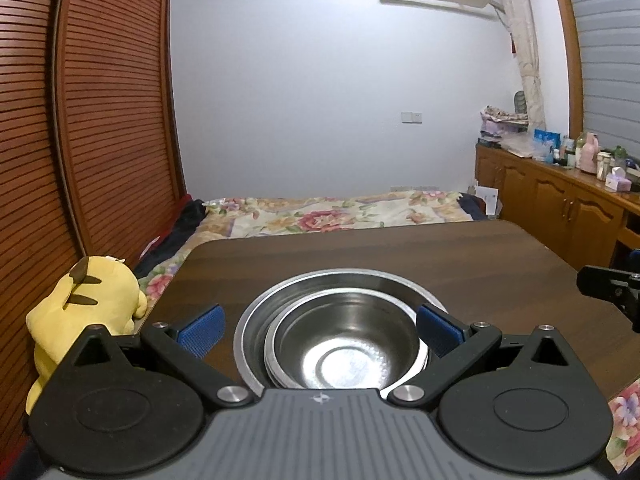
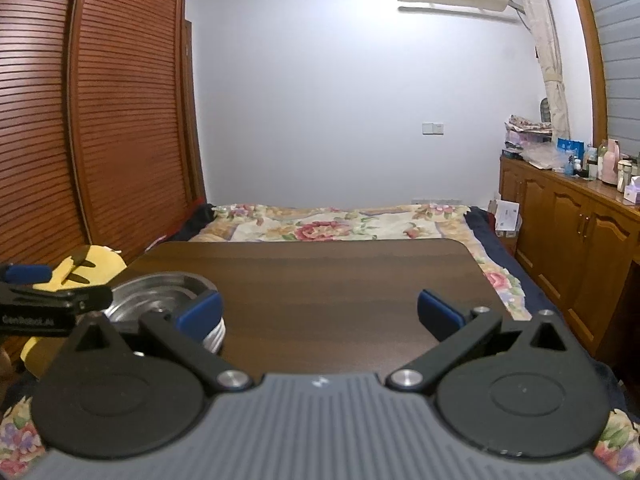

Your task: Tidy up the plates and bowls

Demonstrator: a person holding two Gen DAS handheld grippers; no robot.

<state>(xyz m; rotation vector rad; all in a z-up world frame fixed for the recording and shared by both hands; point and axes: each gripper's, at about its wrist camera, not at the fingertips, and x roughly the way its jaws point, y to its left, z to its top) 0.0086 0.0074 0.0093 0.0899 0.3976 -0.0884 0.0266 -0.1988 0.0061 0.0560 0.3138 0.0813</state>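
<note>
Steel bowl [image 1: 344, 344] nested in plate [image 1: 256, 320] on bench [image 1: 400, 248], btwn left tongs [image 1: 318, 330], spread wide, empty. Right tongs [image 2: 320, 316] also spread, over bare bench. Stack looks done; next prob. back off w/o knocking it.

yellow plush toy [image 1: 86, 308], floral bedspread [image 1: 320, 216], cabinets [image 2: 576, 232]

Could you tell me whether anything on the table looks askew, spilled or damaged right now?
Nothing is spilled or damaged. The bowl sits off-centre in the steel plates, pushed toward the near right, so the stack is not quite even. Both grippers, left and right, are open and empty.
</note>
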